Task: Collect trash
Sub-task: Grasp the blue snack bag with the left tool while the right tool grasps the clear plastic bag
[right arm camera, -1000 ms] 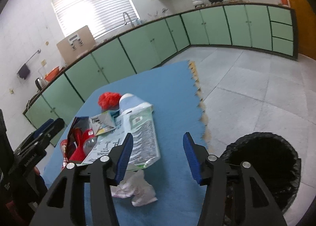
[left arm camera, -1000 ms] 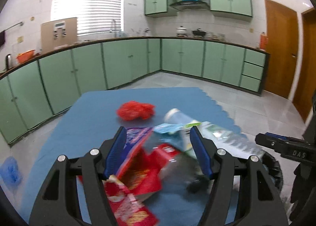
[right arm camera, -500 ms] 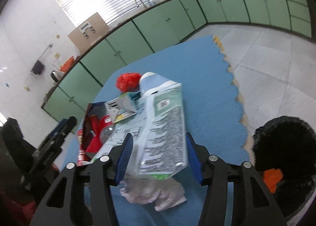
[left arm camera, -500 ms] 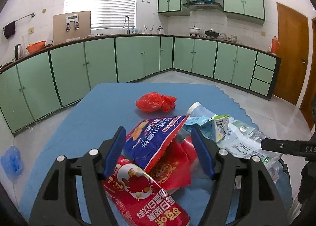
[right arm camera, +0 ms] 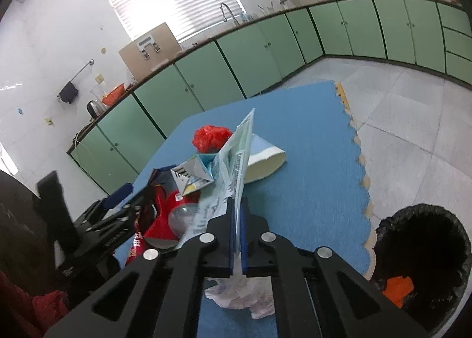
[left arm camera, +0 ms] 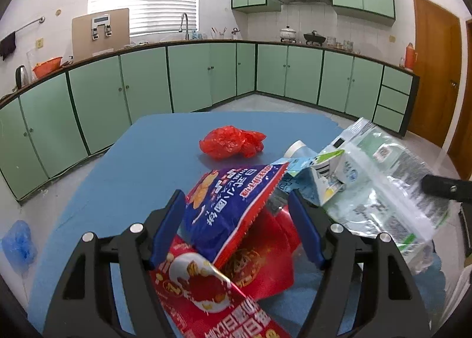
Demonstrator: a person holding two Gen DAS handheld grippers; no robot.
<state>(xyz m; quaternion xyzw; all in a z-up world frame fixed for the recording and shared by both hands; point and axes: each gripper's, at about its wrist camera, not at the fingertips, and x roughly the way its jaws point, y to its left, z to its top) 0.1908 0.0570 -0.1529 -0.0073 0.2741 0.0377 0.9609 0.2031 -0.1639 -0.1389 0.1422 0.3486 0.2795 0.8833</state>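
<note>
Right tongs (right arm camera: pixel 236 237) pinched shut on clear plastic bag (right arm camera: pixel 234 161), lifted off blue tabletop (right arm camera: pixel 309 190) for bin (right arm camera: pixel 421 246) at 4 o'clock; left tongs (left arm camera: pixel 236 225) gape wide around blue snack bag (left arm camera: pixel 233 199), not gripping

Left gripper (left arm camera: pixel 237 228), black-framed with blue finger pads, hangs low with its jaws spread wide, nothing pinched between them, fingers pointing toward twelve o'clock. Right gripper (right arm camera: pixel 236 237), same black frame and blue pads, has its jaws pressed nearly together, clamping a thin edge. In its view the left gripper's black body (right arm camera: pixel 97 220) sits at nine o'clock.
</note>
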